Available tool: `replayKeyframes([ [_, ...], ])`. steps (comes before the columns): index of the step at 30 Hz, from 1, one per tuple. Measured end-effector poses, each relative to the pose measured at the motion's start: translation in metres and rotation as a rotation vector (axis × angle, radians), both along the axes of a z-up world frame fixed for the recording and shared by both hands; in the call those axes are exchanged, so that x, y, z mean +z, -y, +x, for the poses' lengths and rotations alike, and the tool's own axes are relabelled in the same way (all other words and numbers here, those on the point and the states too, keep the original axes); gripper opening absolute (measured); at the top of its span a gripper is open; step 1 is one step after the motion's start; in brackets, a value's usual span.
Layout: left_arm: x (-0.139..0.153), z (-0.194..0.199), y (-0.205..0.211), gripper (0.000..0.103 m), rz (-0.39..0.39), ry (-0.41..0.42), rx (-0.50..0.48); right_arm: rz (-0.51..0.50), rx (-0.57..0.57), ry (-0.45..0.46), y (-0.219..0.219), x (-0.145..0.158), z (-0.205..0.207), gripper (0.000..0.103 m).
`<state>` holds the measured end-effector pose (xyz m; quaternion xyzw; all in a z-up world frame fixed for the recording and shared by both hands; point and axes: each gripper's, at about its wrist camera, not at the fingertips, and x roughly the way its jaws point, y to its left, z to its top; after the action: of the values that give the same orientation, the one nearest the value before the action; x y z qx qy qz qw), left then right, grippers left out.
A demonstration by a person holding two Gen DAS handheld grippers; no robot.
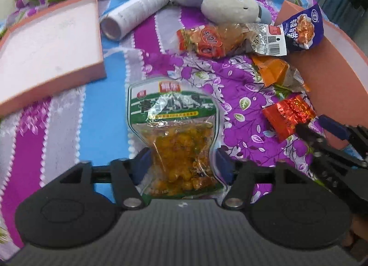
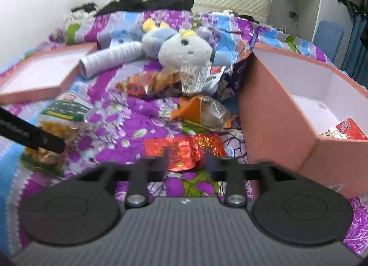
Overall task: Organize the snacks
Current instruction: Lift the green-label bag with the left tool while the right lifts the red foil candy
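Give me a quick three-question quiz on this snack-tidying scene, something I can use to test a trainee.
1. Multiple choice: what lies between the left gripper's jaws? A) a purple packet B) the green-labelled bag of yellow snacks C) a plush toy
2. True or false: the open pink box already holds a red packet.
3. Fill in: the right gripper's jaws straddle the ___ foil packet.

Key: 1 B; 2 true; 3 red.
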<state>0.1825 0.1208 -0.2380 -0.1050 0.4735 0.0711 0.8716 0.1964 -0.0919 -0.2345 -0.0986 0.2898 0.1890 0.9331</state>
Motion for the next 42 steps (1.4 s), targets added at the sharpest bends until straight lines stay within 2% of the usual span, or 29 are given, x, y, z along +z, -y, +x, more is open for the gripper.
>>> replayKeyframes([
  [1, -0.002, -0.001, -0.002, 0.082, -0.016, 0.001, 0.004, -0.027, -0.006, -0.003, -0.004, -0.003, 0.003, 0.051],
  [2, -0.004, -0.001, -0.002, 0.084, -0.023, 0.004, 0.008, -0.052, -0.006, -0.003, -0.009, -0.006, 0.006, 0.051],
  [12, -0.012, -0.015, -0.013, 0.084, -0.096, 0.050, 0.063, -0.211, -0.081, 0.047, -0.026, -0.015, 0.039, 0.051],
  [14, -0.015, -0.017, -0.015, 0.084, -0.109, 0.051, 0.068, -0.237, -0.063, 0.027, -0.027, -0.019, 0.045, 0.053],
  [16, -0.017, -0.020, -0.016, 0.084, -0.114, 0.061, 0.067, -0.260, -0.050, 0.020, -0.031, -0.020, 0.046, 0.060],
  [18, -0.017, -0.021, -0.015, 0.084, -0.109, 0.065, 0.065, -0.265, -0.027, -0.009, -0.034, -0.021, 0.048, 0.062],
  [21, -0.017, -0.022, -0.015, 0.084, -0.108, 0.074, 0.065, -0.229, -0.026, -0.043, -0.032, -0.020, 0.052, 0.062],
  [23, -0.018, -0.023, -0.016, 0.084, -0.112, 0.080, 0.066, -0.190, -0.013, -0.072, -0.026, -0.019, 0.054, 0.056],
  [25, -0.018, -0.024, -0.016, 0.084, -0.116, 0.082, 0.067, -0.188, -0.017, -0.068, -0.024, -0.018, 0.051, 0.040],
  [26, -0.018, -0.024, -0.016, 0.084, -0.116, 0.082, 0.068, -0.184, -0.017, -0.059, -0.022, -0.016, 0.049, 0.039],
  [32, -0.016, -0.026, -0.017, 0.085, -0.135, 0.081, 0.087, -0.117, 0.003, -0.051, -0.013, -0.001, 0.036, 0.039],
  [38, -0.015, -0.023, -0.015, 0.085, -0.129, 0.082, 0.121, 0.049, -0.005, -0.076, 0.008, 0.023, 0.023, 0.039],
  [40, -0.016, -0.019, -0.013, 0.091, -0.125, 0.084, 0.134, 0.089, -0.011, -0.086, 0.014, 0.025, 0.018, 0.039],
  [42, -0.018, -0.014, -0.010, 0.091, -0.110, 0.081, 0.149, 0.135, -0.013, -0.115, 0.019, 0.021, 0.016, 0.039],
])
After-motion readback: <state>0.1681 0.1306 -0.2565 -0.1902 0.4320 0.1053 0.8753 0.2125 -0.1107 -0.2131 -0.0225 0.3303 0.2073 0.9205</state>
